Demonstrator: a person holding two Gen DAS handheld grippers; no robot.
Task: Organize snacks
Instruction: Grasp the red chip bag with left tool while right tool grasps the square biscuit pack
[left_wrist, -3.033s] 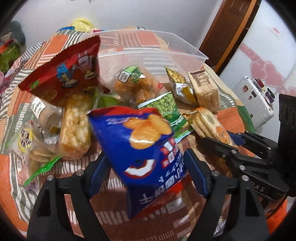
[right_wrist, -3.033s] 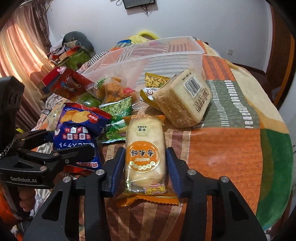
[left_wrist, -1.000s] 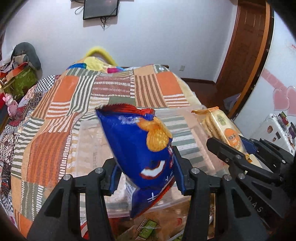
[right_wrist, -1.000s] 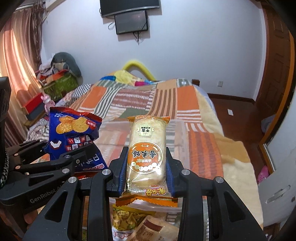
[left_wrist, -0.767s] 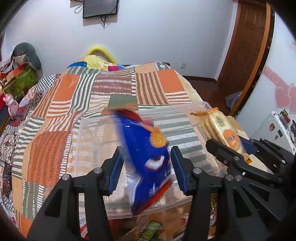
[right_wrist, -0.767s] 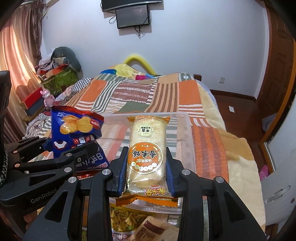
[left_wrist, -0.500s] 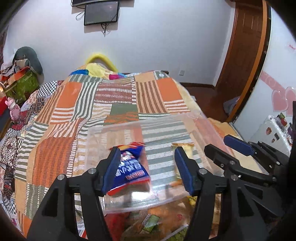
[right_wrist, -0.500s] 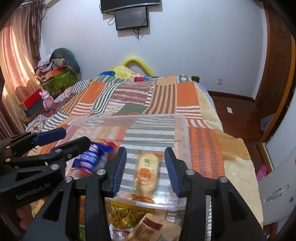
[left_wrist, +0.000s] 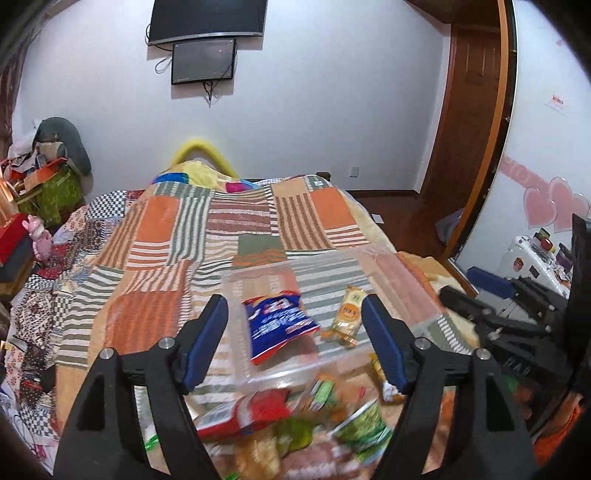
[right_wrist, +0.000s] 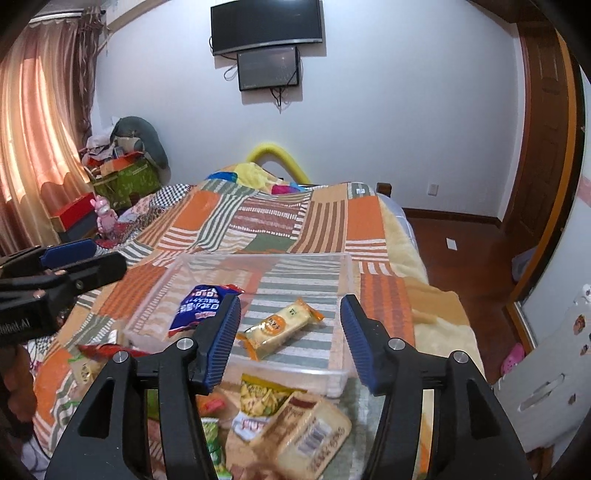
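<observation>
Snacks lie in two groups on the patchwork bed (right_wrist: 280, 218): two packets inside the clear plastic bin (right_wrist: 343, 280) and a loose heap on the near side of it. In the right wrist view the blue cracker bag (right_wrist: 197, 306) rests on the bin floor at about 10 o'clock from the right gripper (right_wrist: 290, 336), partly behind the left finger's pad, while the orange rice-cracker packet (right_wrist: 280, 326) lies diagonally on the bin floor between the jaws but beyond them, touching neither. Those jaws are spread wide and hold nothing. At 6 o'clock, just outside the bin's near wall, sit a yellow snack packet (right_wrist: 264, 400) and a tan wrapped cake with a barcode (right_wrist: 314, 435). In the left wrist view the left gripper (left_wrist: 295, 343) also stands wide apart and empty, with the blue cracker bag (left_wrist: 277, 325) and the orange rice-cracker packet (left_wrist: 347, 315) lying side by side in the clear plastic bin (left_wrist: 417, 295) beyond the gap. The heap at 6 o'clock is blurred; a red bag (left_wrist: 251, 410) and a green pea packet (left_wrist: 364, 428) can be made out.
</observation>
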